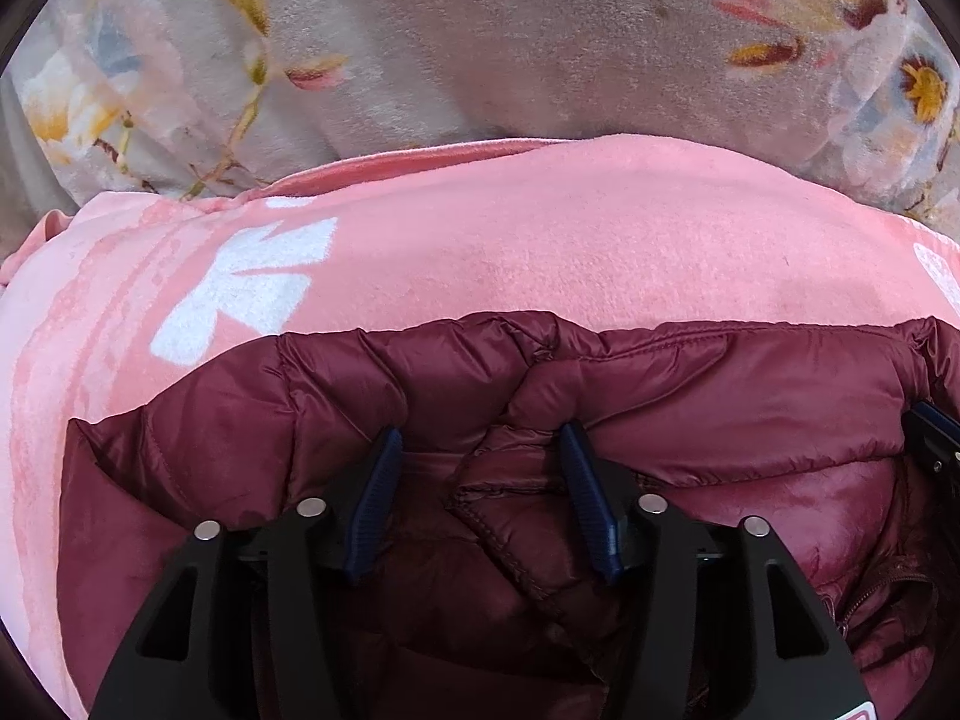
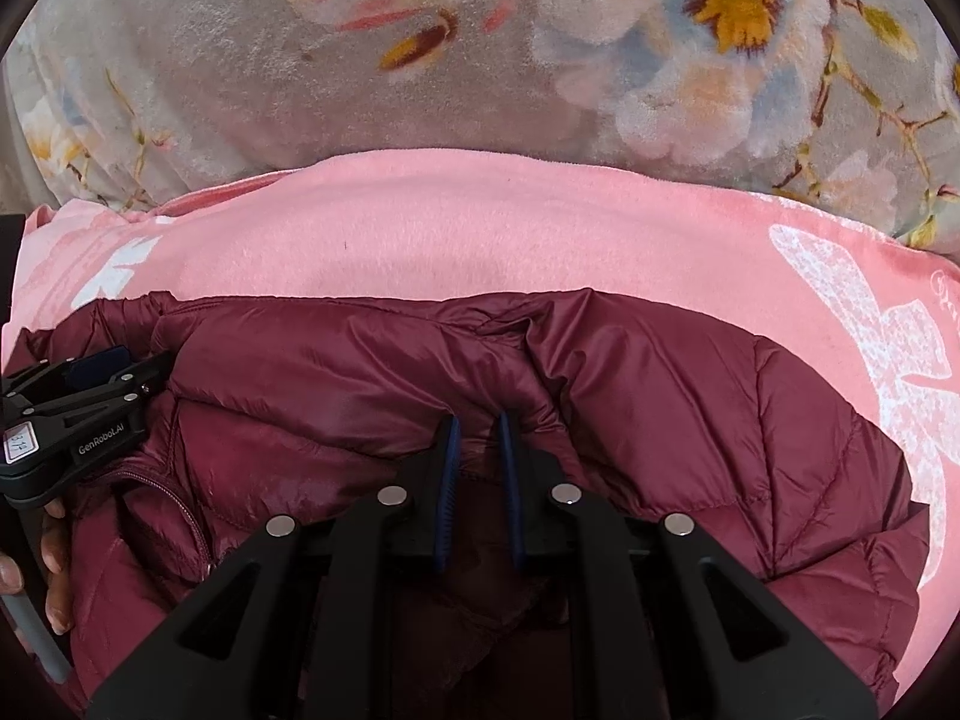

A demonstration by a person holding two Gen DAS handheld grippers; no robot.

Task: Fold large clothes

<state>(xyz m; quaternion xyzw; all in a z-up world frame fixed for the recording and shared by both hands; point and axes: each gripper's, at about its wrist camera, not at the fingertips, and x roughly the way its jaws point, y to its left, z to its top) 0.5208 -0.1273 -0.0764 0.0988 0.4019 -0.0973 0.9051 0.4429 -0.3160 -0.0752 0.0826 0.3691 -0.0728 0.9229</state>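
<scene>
Left wrist view: left gripper point(image 1: 480, 450) low over maroon jacket point(image 1: 690, 396), jaws spread, a puckered ridge of fabric between them but not visibly pinched; jacket spread on pink blanket point(image 1: 510, 240), likely as a flat folding surface. Right wrist view: right gripper point(image 2: 480, 438) at the jacket's bunched far edge, jaws nearly together, apparently nipping a fold; floral cover point(image 2: 300, 90) beyond.

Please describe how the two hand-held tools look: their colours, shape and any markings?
Both tools, left and right, have black angular plastic bodies with silver round rivets and dark blue ribbed finger pads. The right wrist view shows white "GenRobot.AI" lettering and a small white numbered label on the left tool.
</scene>
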